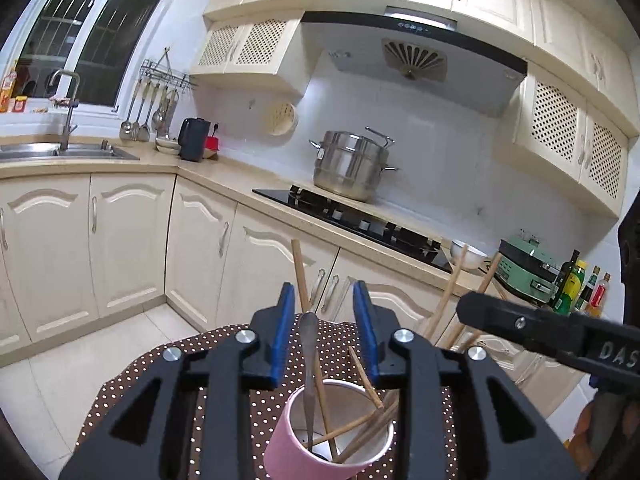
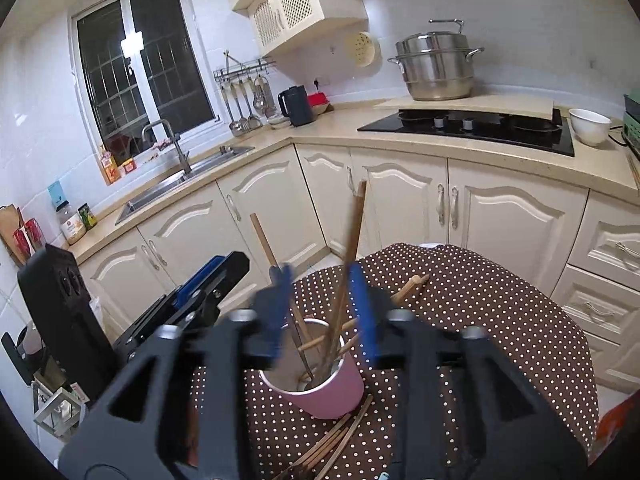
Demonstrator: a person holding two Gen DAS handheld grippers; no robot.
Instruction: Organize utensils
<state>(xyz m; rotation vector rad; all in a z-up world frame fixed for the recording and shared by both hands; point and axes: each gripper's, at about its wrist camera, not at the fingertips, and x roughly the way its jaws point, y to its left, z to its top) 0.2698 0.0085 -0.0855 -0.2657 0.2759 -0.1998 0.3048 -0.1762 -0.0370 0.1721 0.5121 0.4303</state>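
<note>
A pink cup [image 1: 320, 446] stands on the brown polka-dot table [image 1: 152, 376] and holds several wooden chopsticks [image 1: 360, 428] and a metal utensil [image 1: 307, 364]. My left gripper [image 1: 325, 304] is open and empty just above the cup. In the right wrist view the cup [image 2: 328, 394] sits below my right gripper [image 2: 322, 280], which is open; long chopsticks [image 2: 352, 248] rise between its jaws, blurred by motion. More chopsticks [image 2: 332, 440] lie on the cloth in front of the cup, and another chopstick [image 2: 410, 284] lies behind it.
The table [image 2: 500, 320] stands in a kitchen with cream cabinets [image 1: 128, 236]. A steel steamer pot [image 1: 350, 166] and black hob [image 1: 352, 220] are on the counter, with a sink [image 1: 60, 152] at left. The right gripper's body [image 1: 552, 332] crosses the left view.
</note>
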